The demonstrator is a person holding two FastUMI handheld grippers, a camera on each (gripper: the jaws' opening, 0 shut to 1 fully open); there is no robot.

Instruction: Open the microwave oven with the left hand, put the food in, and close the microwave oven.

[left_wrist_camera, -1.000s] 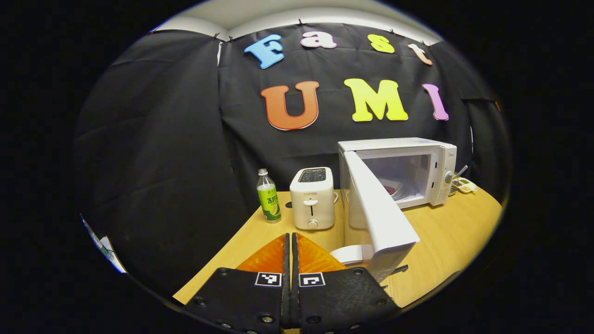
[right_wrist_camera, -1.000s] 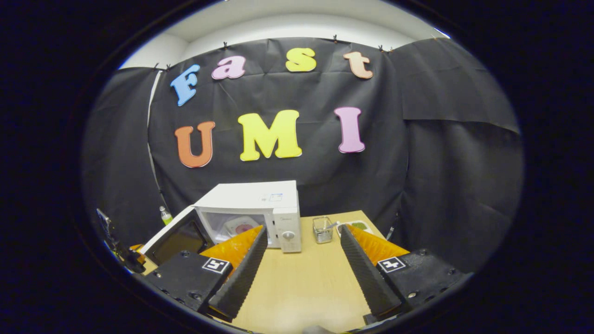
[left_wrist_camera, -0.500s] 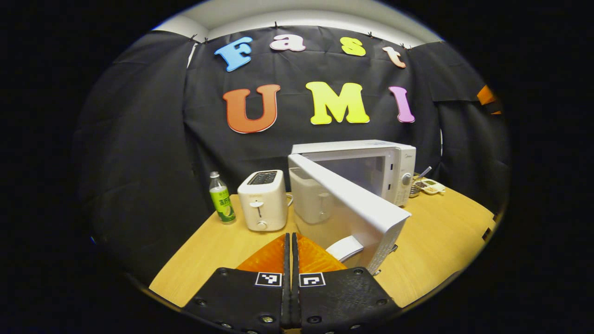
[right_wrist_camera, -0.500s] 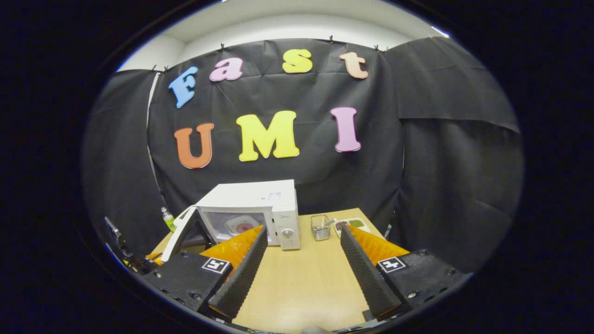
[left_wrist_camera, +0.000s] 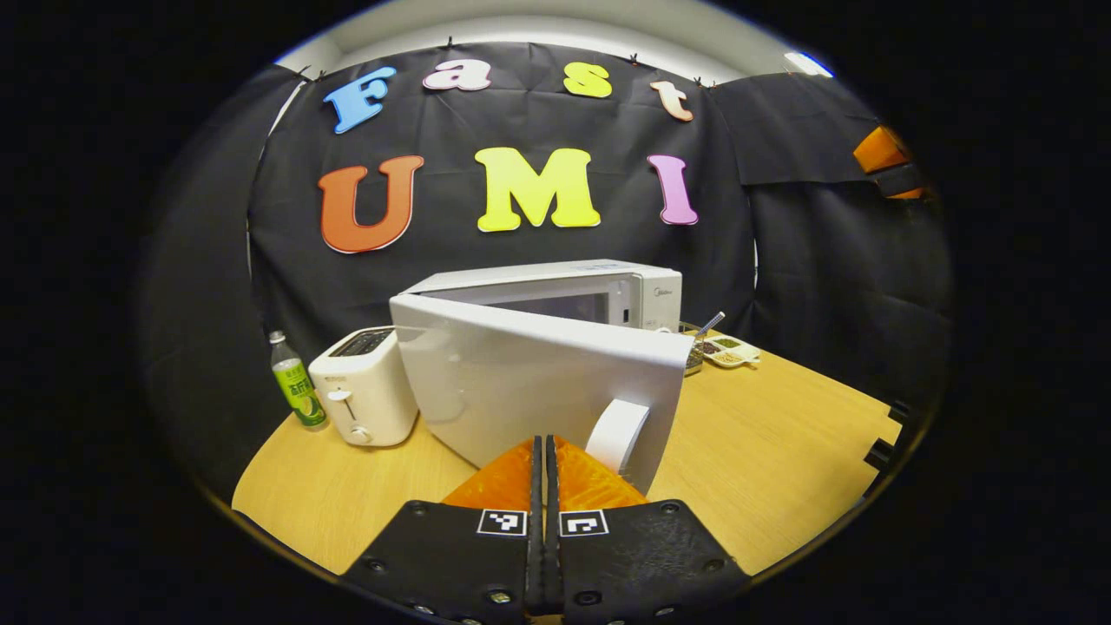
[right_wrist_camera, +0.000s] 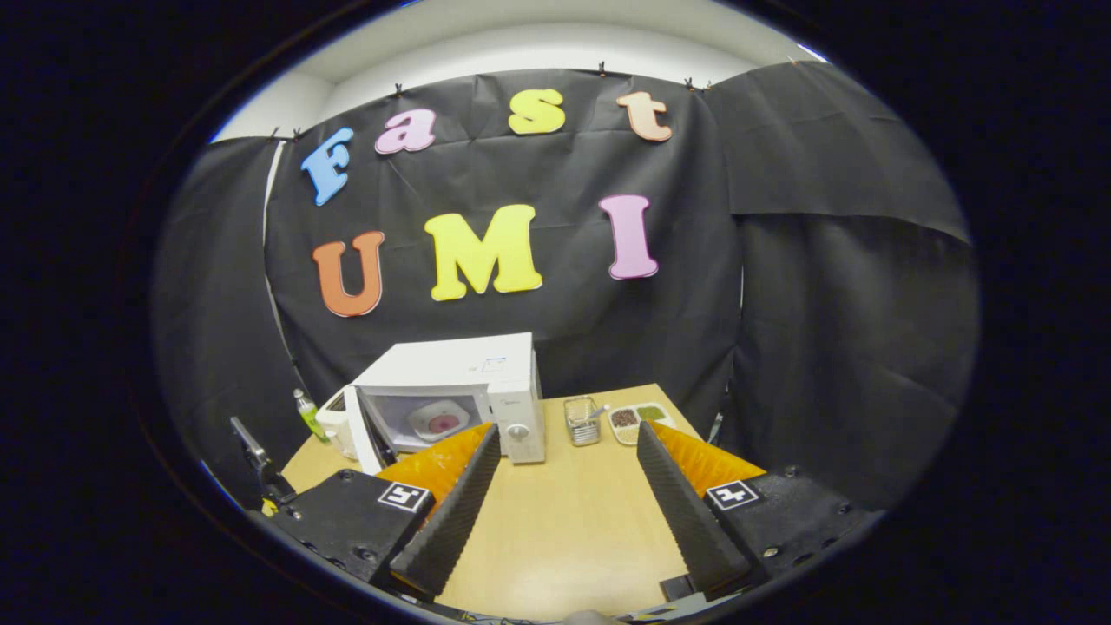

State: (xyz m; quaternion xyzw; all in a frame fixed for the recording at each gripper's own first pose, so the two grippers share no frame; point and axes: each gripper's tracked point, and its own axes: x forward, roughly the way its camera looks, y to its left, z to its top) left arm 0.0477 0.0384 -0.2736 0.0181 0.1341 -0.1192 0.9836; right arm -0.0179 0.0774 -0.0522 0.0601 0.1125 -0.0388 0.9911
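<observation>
left gripper (left_wrist_camera: 544, 451) fingers together behind microwave door (left_wrist_camera: 538, 382), right gripper (right_wrist_camera: 562, 451) fingers apart; risk: fingers slide off door, it stays ajar

From my left gripper view the microwave door (left_wrist_camera: 538, 382) hides most of the oven cavity, so I can't see the plate; the toaster (left_wrist_camera: 364, 386) is partly tucked behind that door; the small dishes (left_wrist_camera: 727, 349) are too tiny to tell what's in them; same in the right gripper view.
</observation>
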